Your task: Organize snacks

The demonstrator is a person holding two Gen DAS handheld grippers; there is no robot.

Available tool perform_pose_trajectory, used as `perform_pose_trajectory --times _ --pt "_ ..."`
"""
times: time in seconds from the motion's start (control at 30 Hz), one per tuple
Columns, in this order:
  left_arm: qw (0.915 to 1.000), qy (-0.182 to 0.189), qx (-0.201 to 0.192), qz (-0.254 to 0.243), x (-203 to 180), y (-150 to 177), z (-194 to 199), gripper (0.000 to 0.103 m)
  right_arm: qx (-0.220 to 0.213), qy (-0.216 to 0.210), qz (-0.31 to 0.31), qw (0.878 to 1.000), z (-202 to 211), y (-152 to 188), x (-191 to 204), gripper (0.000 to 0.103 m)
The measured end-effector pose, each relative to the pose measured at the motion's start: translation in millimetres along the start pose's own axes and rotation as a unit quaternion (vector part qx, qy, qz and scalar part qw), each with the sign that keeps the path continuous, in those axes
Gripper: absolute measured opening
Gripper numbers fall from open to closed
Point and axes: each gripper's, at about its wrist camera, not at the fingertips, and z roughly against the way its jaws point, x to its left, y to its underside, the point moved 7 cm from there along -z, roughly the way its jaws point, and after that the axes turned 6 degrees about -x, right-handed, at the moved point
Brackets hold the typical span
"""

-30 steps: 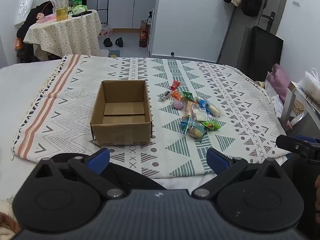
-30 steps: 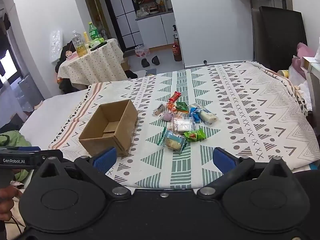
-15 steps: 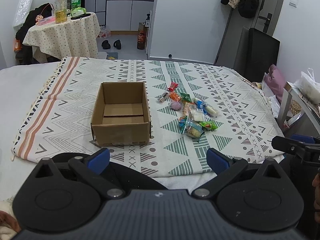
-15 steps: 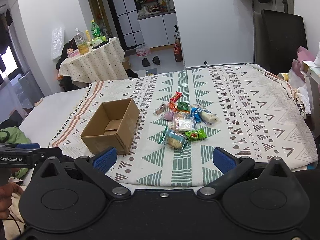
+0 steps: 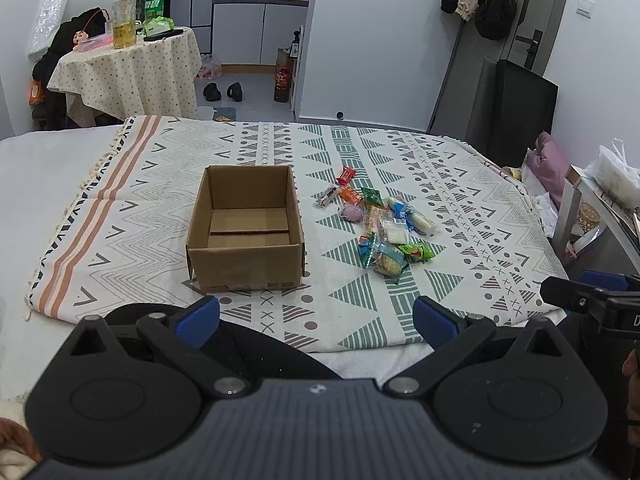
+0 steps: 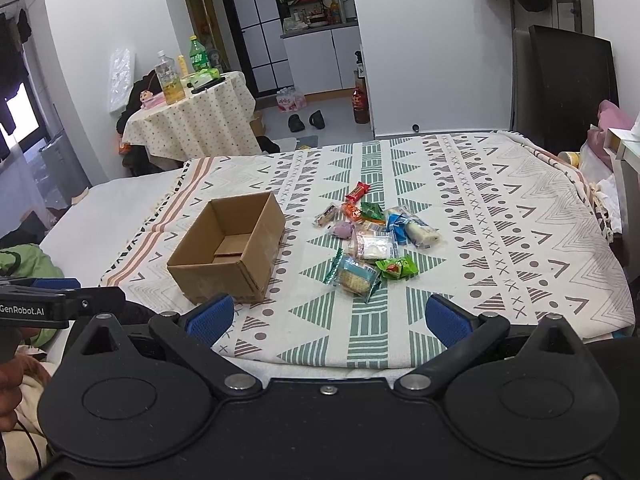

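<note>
Fingers of the left gripper spread wide apart, blue pads bare, nothing between them. Fingers of the right gripper likewise spread wide, blue pads bare, nothing held. Both grippers hang at the near edge of the bed, short of the items.

Patterned cloth covers most of the bed: green triangles, grey zigzags, orange stripes along the left side.

Cardboard box sits upright on the cloth, top open, interior shows only its bottom flaps. In the right wrist view the box lies left of centre, one corner toward the camera.

Snack pile lies on the cloth just right of the box, apart from it. All packets outside the box. Identifiable pieces: red wrapper at the far end; purple round item; blue-and-white packet on the right; clear cracker packet nearest the camera; green packet touching beside it.

Right gripper's tip visible at the right edge of the left wrist view; left gripper's side, marked "GenRobot.AI", at the left edge of the right wrist view.

Round table with dotted cloth stands beyond the bed, bottles on it.
</note>
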Motion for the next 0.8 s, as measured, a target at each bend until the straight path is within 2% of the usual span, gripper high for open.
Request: perform_pose_trajectory --times 0.8 --pt "1.0 0.002 -0.001 0.001 2.9 1.5 2.6 0.102 0.001 0.003 0.004 1.0 1.1 -2.0 0.3 0.103"
